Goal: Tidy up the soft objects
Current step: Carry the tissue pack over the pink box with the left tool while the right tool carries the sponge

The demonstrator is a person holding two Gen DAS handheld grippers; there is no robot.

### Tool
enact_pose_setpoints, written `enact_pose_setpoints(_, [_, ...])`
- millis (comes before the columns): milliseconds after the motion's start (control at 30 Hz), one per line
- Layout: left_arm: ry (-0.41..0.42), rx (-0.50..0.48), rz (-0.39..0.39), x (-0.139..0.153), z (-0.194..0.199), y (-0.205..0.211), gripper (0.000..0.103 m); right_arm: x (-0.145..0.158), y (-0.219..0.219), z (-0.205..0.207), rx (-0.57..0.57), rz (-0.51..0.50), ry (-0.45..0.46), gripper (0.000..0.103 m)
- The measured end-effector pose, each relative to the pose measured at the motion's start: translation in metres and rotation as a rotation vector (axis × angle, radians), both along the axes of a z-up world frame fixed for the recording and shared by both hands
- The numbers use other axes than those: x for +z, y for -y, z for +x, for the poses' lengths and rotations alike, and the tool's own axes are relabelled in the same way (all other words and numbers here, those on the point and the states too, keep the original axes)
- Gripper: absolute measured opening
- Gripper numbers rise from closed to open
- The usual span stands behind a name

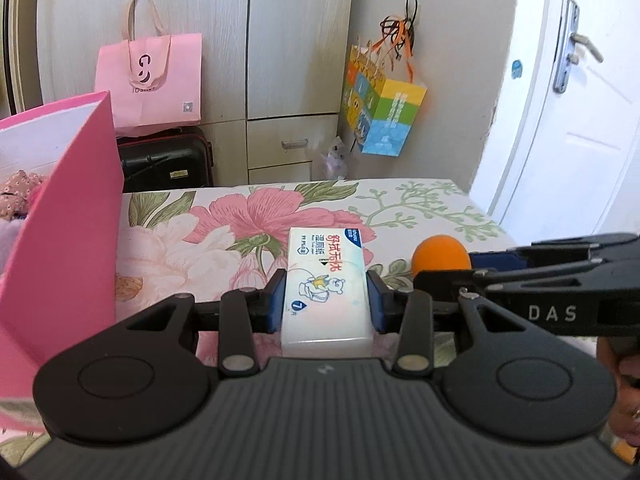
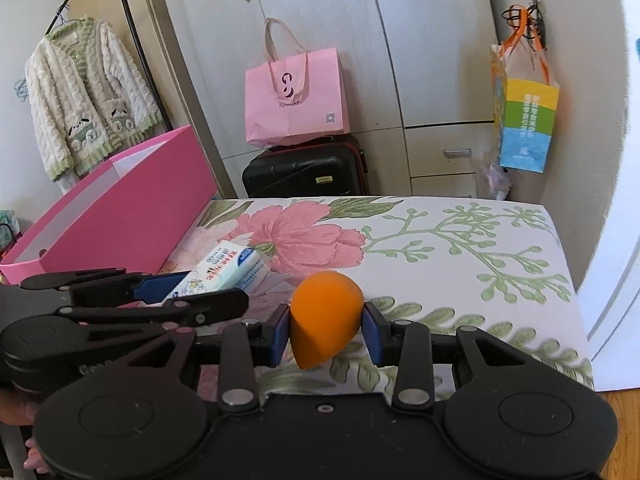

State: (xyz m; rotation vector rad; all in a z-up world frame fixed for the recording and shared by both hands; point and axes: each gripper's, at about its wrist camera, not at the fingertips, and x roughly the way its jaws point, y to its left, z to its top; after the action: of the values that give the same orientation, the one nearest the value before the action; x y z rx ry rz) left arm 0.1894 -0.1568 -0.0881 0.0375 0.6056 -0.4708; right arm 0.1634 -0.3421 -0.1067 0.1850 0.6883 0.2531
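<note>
Item 1: wet-wipe pack [image 1: 325,280], clamped crosswise in left gripper [image 1: 326,300], jaws tight on both sides, lifted above floral bed [image 1: 420,208].
Item 2: orange sponge [image 2: 326,318], pinched in right gripper [image 2: 326,330].
Dest., prob.: pink box [image 2: 132,216], left, open-topped.

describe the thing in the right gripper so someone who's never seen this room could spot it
Find the bed with the floral sheet; two black grippers hover over its near end. The right gripper is shut on an orange teardrop-shaped sponge, pinched between blue pads. It is the only plain, rounded, orange item; the left gripper holds a white, printed, rectangular tissue pack.
</note>
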Motion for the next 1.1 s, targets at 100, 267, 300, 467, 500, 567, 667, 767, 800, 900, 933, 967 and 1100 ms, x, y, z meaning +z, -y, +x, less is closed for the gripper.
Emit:
enact_pose_setpoints(100, [0.002,-0.002,-0.025,0.004,-0.012,-0.009,0.039,0.001,-0.002,-0.015,-0.021,0.001,0.011,0.043])
enact_pose_setpoints(267, [-0.029,-0.006,-0.075,0.006,-0.031,-0.029,0.039,-0.002,-0.005,-0.043,-0.095,-0.002,0.03,0.044])
enact_pose_setpoints(300, [-0.035,-0.009,-0.083,0.006,-0.036,-0.033,0.039,-0.003,-0.006,-0.048,-0.096,0.002,0.029,0.044])
enact_pose_setpoints(467, [-0.078,-0.018,-0.124,0.006,-0.059,-0.061,0.039,-0.001,-0.021,-0.075,-0.087,0.011,0.027,0.044])
enact_pose_setpoints(500, [-0.091,-0.021,-0.132,0.006,-0.063,-0.067,0.039,0.0,-0.024,-0.081,-0.085,0.011,0.03,0.044])
enact_pose_setpoints(567, [-0.106,-0.03,-0.14,0.006,-0.073,-0.079,0.039,0.002,-0.031,-0.091,-0.068,0.016,0.029,0.044])
enact_pose_setpoints(667, [-0.113,-0.036,-0.122,0.008,-0.088,-0.095,0.039,0.006,-0.042,-0.102,-0.022,0.02,0.025,0.044])
enact_pose_setpoints(767, [-0.126,-0.044,-0.1,0.012,-0.102,-0.113,0.039,0.008,-0.055,-0.11,0.037,0.043,0.018,0.044])
enact_pose_setpoints(800, [-0.135,-0.05,-0.095,0.013,-0.106,-0.119,0.039,0.009,-0.059,-0.112,0.058,0.056,0.013,0.044])
enact_pose_setpoints(900, [-0.169,-0.067,-0.112,0.02,-0.114,-0.141,0.039,0.015,-0.073,-0.116,0.128,0.103,0.001,0.044])
enact_pose_setpoints(933, [-0.174,-0.069,-0.121,0.023,-0.117,-0.148,0.039,0.018,-0.078,-0.116,0.154,0.113,0.004,0.044])
enact_pose_setpoints(967, [-0.174,-0.069,-0.127,0.027,-0.119,-0.155,0.039,0.021,-0.085,-0.116,0.175,0.12,0.008,0.044])
enact_pose_setpoints(1100, [-0.107,-0.059,-0.122,0.046,-0.127,-0.179,0.039,0.04,-0.11,-0.111,0.246,0.149,0.041,0.044])
